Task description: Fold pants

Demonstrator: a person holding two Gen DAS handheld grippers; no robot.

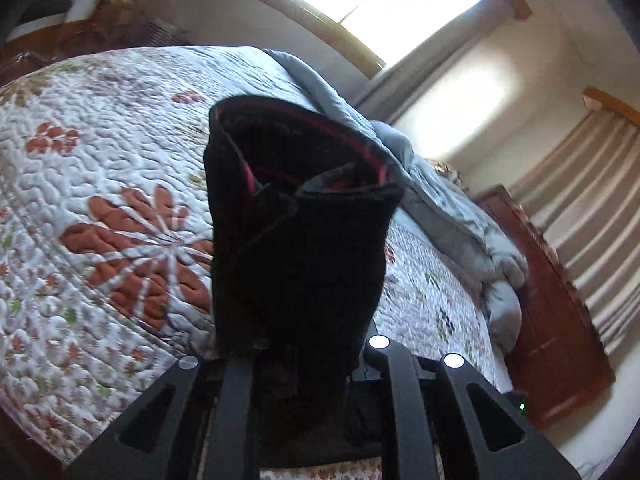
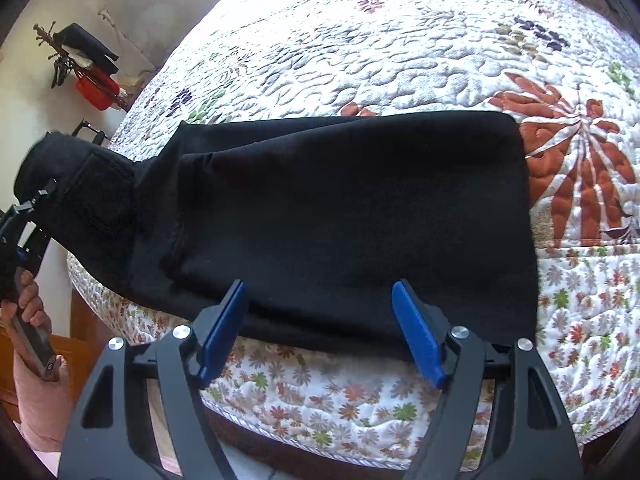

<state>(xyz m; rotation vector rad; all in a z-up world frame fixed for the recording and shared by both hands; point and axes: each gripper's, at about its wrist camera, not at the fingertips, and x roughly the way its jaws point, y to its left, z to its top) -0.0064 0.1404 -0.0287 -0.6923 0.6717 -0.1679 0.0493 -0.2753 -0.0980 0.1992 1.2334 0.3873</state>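
Bedroom, floral quilt [image 2: 420, 60] covering bed | left gripper [image 2: 36, 200] at bed's left edge, clamped on pants [image 2: 340, 208] end, that end lifted off quilt | pants lie black across quilt's near edge, folded end toward right | right gripper [image 2: 320, 320] over near edge, 2 blue fingers [image 2: 416, 332] wide apart, holding nothing.

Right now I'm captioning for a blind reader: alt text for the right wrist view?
Black pants lie flat across a floral quilt, with the open right gripper at their near edge. At left, the left gripper lifts one end.
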